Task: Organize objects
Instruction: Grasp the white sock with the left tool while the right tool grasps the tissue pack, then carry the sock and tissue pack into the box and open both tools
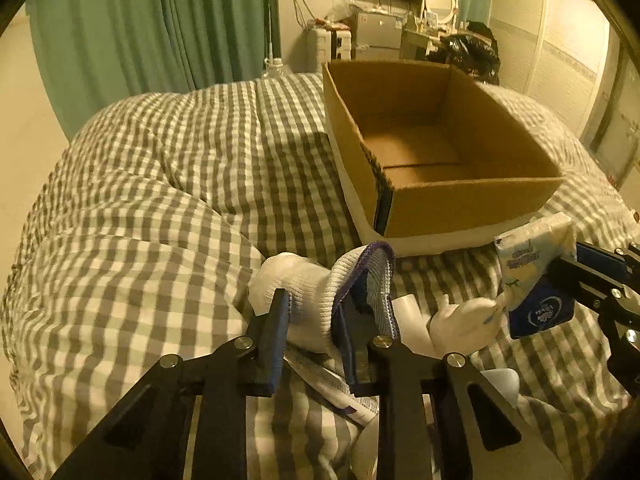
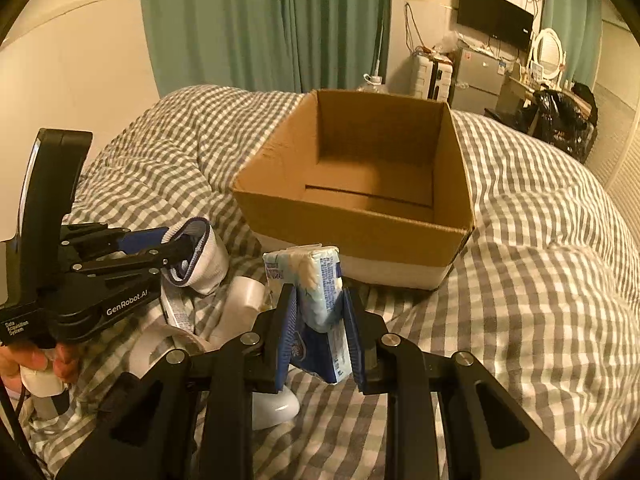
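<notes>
An open, empty cardboard box (image 1: 476,208) stands on the checked bed ahead; it also shows in the right wrist view (image 2: 360,236). My left gripper (image 1: 316,312) is shut on a white sock with a purple-edged cuff (image 1: 308,284), held just above the bedding; the sock also shows in the right wrist view (image 2: 208,256). My right gripper (image 2: 320,312) is shut on a blue-and-white tissue pack (image 2: 320,292), held upright in front of the box. That pack shows at the right in the left wrist view (image 1: 532,272).
The grey-and-white checked duvet (image 1: 160,200) covers the bed. Several white items lie under the grippers, among them a white tube (image 2: 244,308) and a rounded white object (image 2: 276,408). Green curtains, a fridge and a dresser stand beyond the bed.
</notes>
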A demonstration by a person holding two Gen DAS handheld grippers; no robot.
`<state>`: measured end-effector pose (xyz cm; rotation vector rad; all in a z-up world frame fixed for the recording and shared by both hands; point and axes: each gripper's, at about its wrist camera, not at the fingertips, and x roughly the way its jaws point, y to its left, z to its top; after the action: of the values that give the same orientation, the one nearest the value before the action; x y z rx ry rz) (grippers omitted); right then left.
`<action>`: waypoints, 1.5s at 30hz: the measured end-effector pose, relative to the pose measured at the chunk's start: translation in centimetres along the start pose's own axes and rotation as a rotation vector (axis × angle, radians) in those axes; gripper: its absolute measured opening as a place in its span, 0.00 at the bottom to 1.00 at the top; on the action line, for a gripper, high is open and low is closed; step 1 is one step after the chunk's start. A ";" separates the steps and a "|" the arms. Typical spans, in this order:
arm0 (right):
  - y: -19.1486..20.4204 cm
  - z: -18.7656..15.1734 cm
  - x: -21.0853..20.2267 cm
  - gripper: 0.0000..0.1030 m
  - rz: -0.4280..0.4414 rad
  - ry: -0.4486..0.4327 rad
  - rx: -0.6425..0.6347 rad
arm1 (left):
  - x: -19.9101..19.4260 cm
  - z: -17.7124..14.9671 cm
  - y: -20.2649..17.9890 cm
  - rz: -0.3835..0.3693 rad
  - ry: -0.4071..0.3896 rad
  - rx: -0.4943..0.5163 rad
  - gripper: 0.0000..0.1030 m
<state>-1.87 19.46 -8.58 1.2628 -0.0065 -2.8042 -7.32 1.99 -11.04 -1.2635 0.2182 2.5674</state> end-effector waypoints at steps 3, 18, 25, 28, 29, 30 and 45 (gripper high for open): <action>0.4 0.4 -1.0 0.22 -0.008 -0.019 -0.010 | -1.7 0.3 0.3 0.000 -0.035 -0.009 0.22; 1.8 4.6 -7.6 0.22 -0.108 -0.164 -0.102 | -9.9 5.6 -0.5 0.007 -0.184 0.062 0.22; -0.6 8.8 -7.7 0.22 -0.081 -0.188 -0.065 | -10.4 9.8 -1.5 -0.010 -0.219 0.086 0.22; -1.8 10.7 -6.9 0.22 -0.075 -0.186 -0.053 | -9.4 11.9 -1.8 -0.034 -0.216 0.083 0.22; -2.2 11.4 -6.4 0.22 -0.074 -0.184 -0.048 | -9.1 12.5 -1.8 -0.042 -0.214 0.080 0.22; -2.6 12.0 -6.0 0.22 -0.070 -0.183 -0.042 | -8.6 13.2 -1.8 -0.051 -0.210 0.079 0.22; -9.4 18.7 5.0 0.22 -0.084 -0.100 0.057 | 1.6 20.8 -3.2 -0.108 -0.167 0.049 0.22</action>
<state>-19.71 28.04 -0.15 1.1591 -0.0396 -2.9561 -22.95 10.51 0.28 -1.0090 0.1737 2.5415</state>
